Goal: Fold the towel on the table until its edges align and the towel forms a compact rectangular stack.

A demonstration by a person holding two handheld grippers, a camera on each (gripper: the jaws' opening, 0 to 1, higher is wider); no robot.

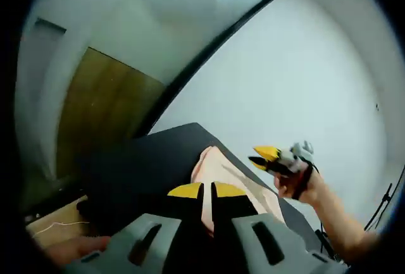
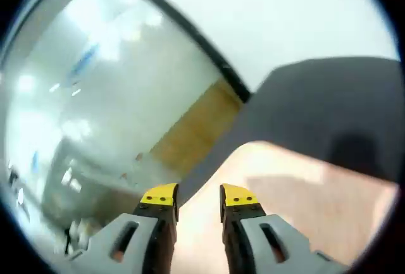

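A peach towel (image 1: 218, 168) lies bunched on the dark table (image 1: 145, 166). My left gripper (image 1: 207, 190) is held above the table's near side. Its yellow-tipped jaws are shut to a thin slit, through which a strip of the towel shows. The right gripper (image 1: 262, 157) comes in from the right in a person's hand (image 1: 297, 182), in the air over the towel's far side, with its tips slightly apart. In the right gripper view, my right gripper (image 2: 199, 197) stands open above the towel (image 2: 304, 204), with nothing between its jaws. The dark table (image 2: 329, 109) stretches beyond.
A wooden door panel (image 1: 101, 109) and a frosted glass wall (image 2: 95, 97) stand behind the table. A white wall (image 1: 304, 78) is to the right. A light wooden surface (image 1: 54, 228) lies at the lower left, and a thin stand (image 1: 383, 203) is at the far right.
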